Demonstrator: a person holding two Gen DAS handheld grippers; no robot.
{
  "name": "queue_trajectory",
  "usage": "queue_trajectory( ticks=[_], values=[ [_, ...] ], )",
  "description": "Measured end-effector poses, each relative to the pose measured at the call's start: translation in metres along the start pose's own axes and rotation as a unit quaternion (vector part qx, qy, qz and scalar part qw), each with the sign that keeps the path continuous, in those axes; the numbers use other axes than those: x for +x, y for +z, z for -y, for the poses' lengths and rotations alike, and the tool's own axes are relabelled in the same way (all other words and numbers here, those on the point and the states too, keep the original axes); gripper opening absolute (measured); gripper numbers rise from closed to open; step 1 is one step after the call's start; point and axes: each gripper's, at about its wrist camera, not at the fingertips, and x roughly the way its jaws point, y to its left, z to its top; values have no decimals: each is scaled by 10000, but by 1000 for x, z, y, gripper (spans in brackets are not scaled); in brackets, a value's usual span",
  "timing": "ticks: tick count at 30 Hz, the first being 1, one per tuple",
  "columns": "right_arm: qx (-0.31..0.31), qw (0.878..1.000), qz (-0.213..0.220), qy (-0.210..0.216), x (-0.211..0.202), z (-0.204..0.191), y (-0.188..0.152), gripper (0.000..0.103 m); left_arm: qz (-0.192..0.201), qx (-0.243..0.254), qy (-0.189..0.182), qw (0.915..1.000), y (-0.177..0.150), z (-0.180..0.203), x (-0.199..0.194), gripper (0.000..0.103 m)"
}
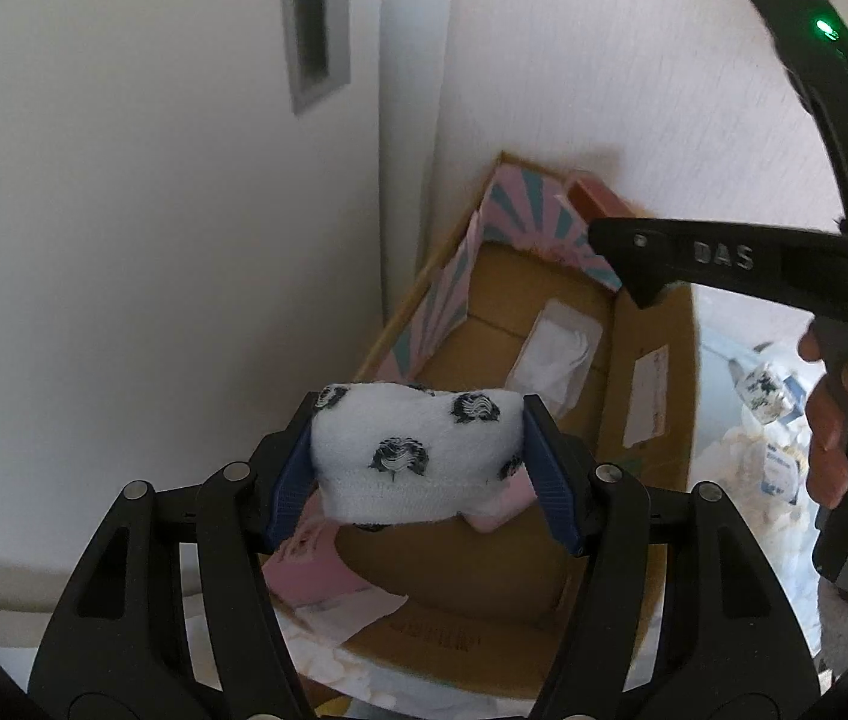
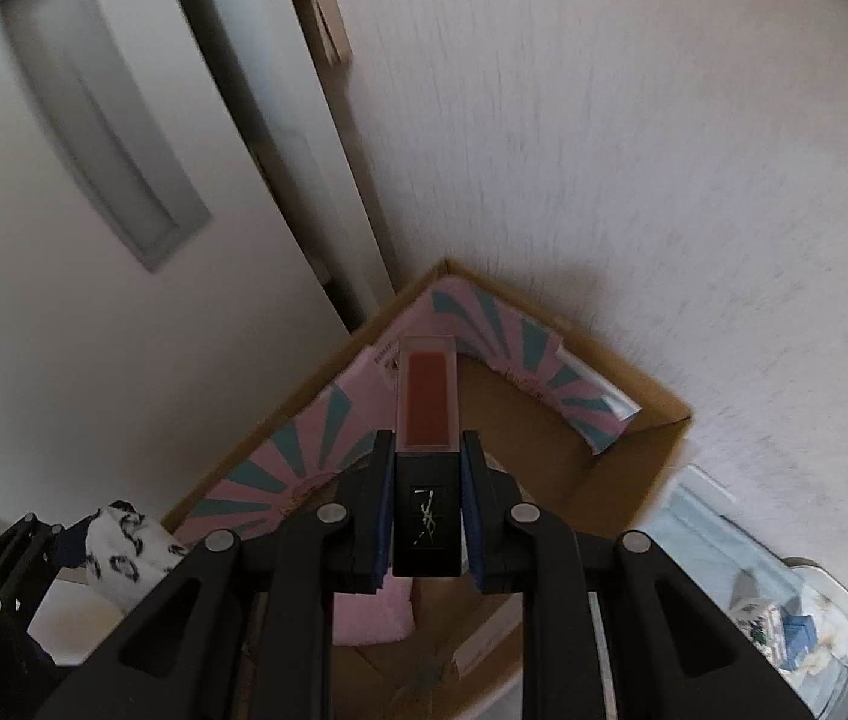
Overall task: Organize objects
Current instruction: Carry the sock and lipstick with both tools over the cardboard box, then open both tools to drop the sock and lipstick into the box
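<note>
My left gripper (image 1: 417, 420) is shut on a rolled white sock with black prints (image 1: 417, 456), held above an open cardboard box (image 1: 652, 372). In the right wrist view the same sock (image 2: 123, 546) shows at the lower left. My right gripper (image 2: 427, 450) is shut on a lip-gloss tube (image 2: 427, 402) with a red clear body and a black cap, over the same cardboard box (image 2: 628, 462). The right gripper (image 1: 634, 264) reaches in from the right in the left wrist view, with a person's fingers (image 1: 832, 438) on its handle.
The box stands in a corner between a white door (image 1: 123, 210) and a textured wall (image 2: 604, 150). Pink-and-teal patterned card (image 2: 303, 468) lines its inner walls, and a pink cloth (image 2: 375, 612) lies inside. A bin of small packets (image 2: 796, 630) sits to the right.
</note>
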Motion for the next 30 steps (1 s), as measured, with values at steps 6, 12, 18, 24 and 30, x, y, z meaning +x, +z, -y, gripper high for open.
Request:
queue_trajectory(
  ticks=[6,12,18,24,30],
  values=[
    [-10,9991,-419,2,39,9,1,18,-324,281,109,9990,-4,13,36,61],
    [-55,9982,-594,10,58,12,0,18,-328,730,190,9966,-7,33,41,61],
    [-133,9978,-655,38,64,13,-2,18,-555,799,85,9952,-12,45,56,61],
    [-105,9972,-736,53,68,16,-3,18,-753,869,72,9933,-18,52,72,61],
    [-190,9965,-757,283,67,16,-3,19,-835,738,-26,9938,-17,56,75,71]
  ],
)
